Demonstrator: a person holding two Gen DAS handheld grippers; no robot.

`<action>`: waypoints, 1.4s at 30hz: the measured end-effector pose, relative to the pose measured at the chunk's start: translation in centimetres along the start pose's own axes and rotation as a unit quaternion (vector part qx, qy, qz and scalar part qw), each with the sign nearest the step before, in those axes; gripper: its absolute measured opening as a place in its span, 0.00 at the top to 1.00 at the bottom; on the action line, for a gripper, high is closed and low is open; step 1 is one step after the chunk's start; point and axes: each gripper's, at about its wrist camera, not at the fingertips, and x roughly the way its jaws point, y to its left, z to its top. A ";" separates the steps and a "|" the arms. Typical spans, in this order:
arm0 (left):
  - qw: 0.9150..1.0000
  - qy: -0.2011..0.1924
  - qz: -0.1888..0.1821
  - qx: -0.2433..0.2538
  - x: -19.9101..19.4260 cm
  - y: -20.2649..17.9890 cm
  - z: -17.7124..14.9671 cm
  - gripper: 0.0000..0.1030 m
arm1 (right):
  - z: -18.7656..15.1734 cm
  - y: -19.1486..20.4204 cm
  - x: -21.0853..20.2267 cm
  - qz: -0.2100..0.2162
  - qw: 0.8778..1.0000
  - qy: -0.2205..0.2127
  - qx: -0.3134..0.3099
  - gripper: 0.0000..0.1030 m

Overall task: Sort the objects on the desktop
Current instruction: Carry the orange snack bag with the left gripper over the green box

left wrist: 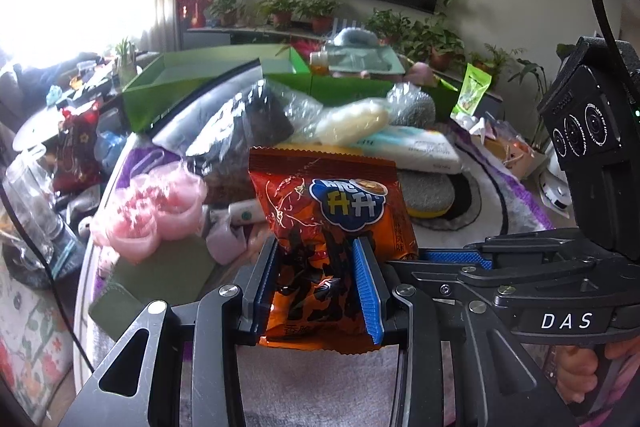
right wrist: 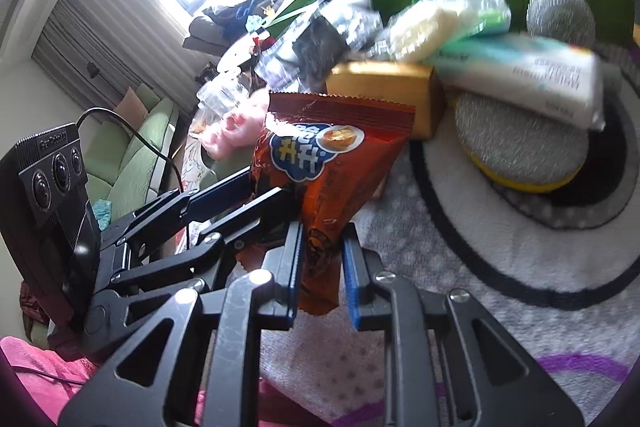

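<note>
An orange-red snack bag (left wrist: 332,211) with a blue logo hangs upright above the rug. My left gripper (left wrist: 316,247) is shut on the bag's lower half, its pads pressing both sides. In the right wrist view, my right gripper (right wrist: 322,231) is shut on the lower corner of the same bag (right wrist: 320,163). The other gripper's fingers (right wrist: 224,191) come in from the left and reach the bag's edge. In the left wrist view, the right gripper's fingers (left wrist: 456,255) come in from the right beside the bag.
Behind the bag lies a heap: a tissue pack (right wrist: 520,75), a grey-and-yellow scrub pad (right wrist: 520,151), a gold box (right wrist: 384,87), a steel scourer (right wrist: 560,11), pink plastic pieces (left wrist: 152,211) and a green box (left wrist: 168,87). A white rug (right wrist: 480,259) with a black ring lies below.
</note>
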 end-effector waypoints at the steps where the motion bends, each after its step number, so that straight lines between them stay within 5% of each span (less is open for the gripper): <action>1: 1.000 -0.006 0.001 0.000 -0.3 0.1 0.4 0.64 | 0.3 0.1 -0.2 -0.001 1.000 -0.003 -0.003 0.80; 11: 0.997 -0.067 0.031 -0.013 -2.7 2.8 3.2 0.64 | 4.5 2.7 -0.9 0.006 0.997 -0.036 -0.070 0.80; 22: 0.994 -0.092 0.058 -0.021 -3.1 7.1 6.9 0.64 | 10.6 5.4 1.4 0.035 0.993 -0.039 -0.104 0.80; 42: 0.994 -0.097 0.056 -0.009 2.5 13.4 15.2 0.64 | 20.9 4.3 6.5 0.046 0.994 -0.050 -0.083 0.81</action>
